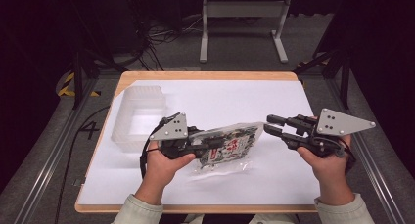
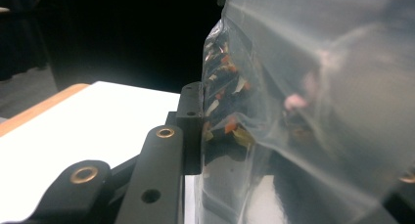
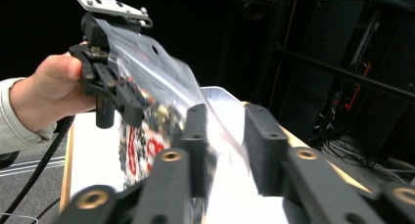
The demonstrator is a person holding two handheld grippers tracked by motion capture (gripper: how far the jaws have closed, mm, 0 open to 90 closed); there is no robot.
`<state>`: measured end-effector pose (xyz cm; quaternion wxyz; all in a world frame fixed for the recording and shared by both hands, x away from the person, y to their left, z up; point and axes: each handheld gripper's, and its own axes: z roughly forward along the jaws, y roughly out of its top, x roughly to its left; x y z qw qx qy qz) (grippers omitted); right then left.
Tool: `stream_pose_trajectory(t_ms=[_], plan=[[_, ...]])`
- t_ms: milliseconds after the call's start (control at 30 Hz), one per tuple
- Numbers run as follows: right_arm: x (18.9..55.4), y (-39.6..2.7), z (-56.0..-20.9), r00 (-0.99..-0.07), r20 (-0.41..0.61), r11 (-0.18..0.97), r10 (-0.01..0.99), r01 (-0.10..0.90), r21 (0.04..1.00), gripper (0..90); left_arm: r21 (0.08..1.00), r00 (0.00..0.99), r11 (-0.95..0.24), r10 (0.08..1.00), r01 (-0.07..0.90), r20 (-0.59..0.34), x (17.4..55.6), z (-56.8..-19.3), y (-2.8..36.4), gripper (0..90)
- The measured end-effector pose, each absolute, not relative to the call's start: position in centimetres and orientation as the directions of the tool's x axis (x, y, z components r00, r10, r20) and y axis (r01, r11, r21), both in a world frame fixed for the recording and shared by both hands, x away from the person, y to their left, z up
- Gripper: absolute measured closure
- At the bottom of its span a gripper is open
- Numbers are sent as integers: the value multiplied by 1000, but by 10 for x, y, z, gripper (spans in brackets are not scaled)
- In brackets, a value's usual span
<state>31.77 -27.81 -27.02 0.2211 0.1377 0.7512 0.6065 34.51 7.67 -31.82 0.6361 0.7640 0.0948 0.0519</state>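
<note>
Clear plastic bag (image 1: 227, 146) of dark mixed pieces with a red-and-white printed label sits between my two hands, lifted just above the white sheet (image 1: 274, 175) that covers the wooden table (image 1: 205, 76). My left gripper (image 1: 208, 146) is clamped on the bag's left end; in the left gripper view the black pad presses flat against the crinkled film (image 2: 313, 87). My right gripper (image 1: 270, 124) is at the bag's right end with its jaws apart, and in the right gripper view the film (image 3: 215, 131) runs through the gap between them without being pinched. At the far left of the sheet, well apart from the bag, stands an empty translucent plastic tub (image 1: 137, 117).
</note>
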Motion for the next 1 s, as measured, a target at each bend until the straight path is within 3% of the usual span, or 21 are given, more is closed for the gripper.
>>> stream_pose_trajectory(t_ms=[167, 567, 1000], plan=[[321, -286, -274, -845, -139, 259, 516, 0, 966, 533, 983, 966, -174, 257, 56, -10, 346, -308, 87, 726], [333, -299, -292, -797, -65, 291, 601, 143, 946, 415, 988, 945, -151, 326, 26, 24, 352, -291, 105, 726], [345, -317, -315, -744, -36, 308, 668, 232, 923, 399, 990, 900, -143, 429, -10, 71, 364, -277, 127, 726]])
